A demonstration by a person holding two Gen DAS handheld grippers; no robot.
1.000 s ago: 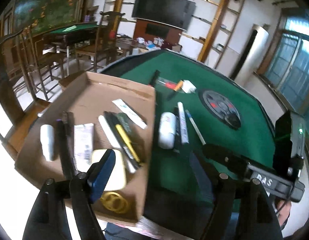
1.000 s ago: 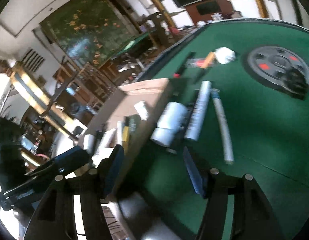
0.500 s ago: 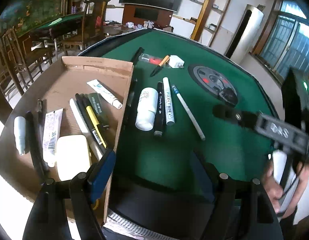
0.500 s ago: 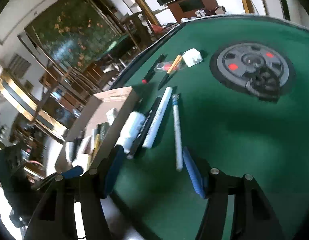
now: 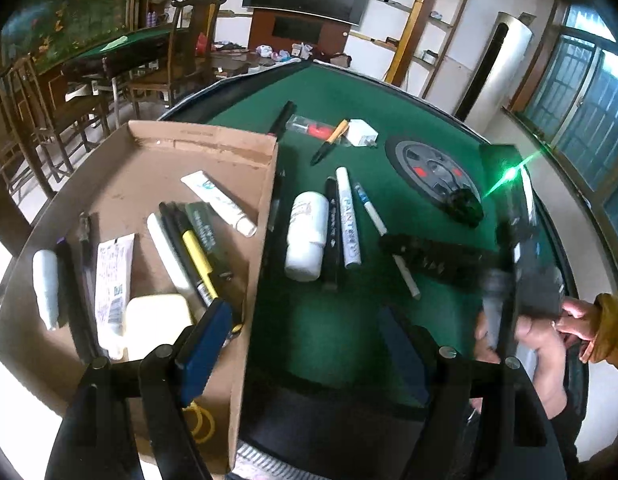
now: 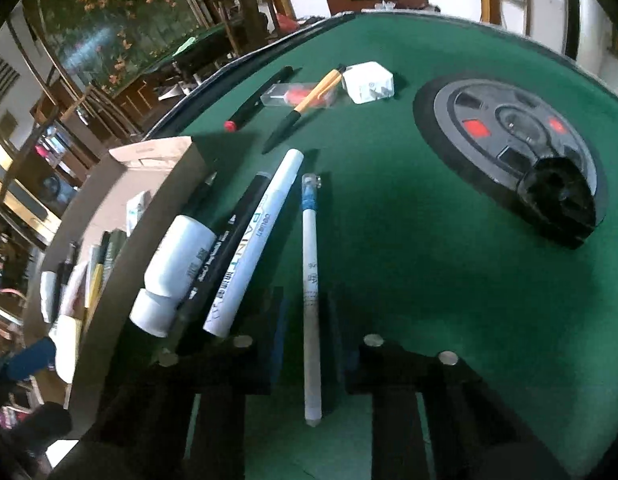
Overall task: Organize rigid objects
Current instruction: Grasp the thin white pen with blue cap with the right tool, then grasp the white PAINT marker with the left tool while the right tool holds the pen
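1. Green felt table (image 6: 389,240) carries loose pens; the cardboard box (image 5: 157,160) at left collects sorted ones.
2. Right claw (image 6: 313,332) is closing around the thin white pen (image 6: 311,264), pads straddling its near half, likely for boxing.
3. Left claw (image 5: 305,344) hangs released, empty.

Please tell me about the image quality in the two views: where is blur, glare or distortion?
Left wrist view: the right tongs and the hand are smeared by motion blur, a green lens flare streaks beside them, and the window is bright. Right wrist view: the thin white pen is fairly sharp, the near tongs dark. Both views: fisheye bends the table edge.
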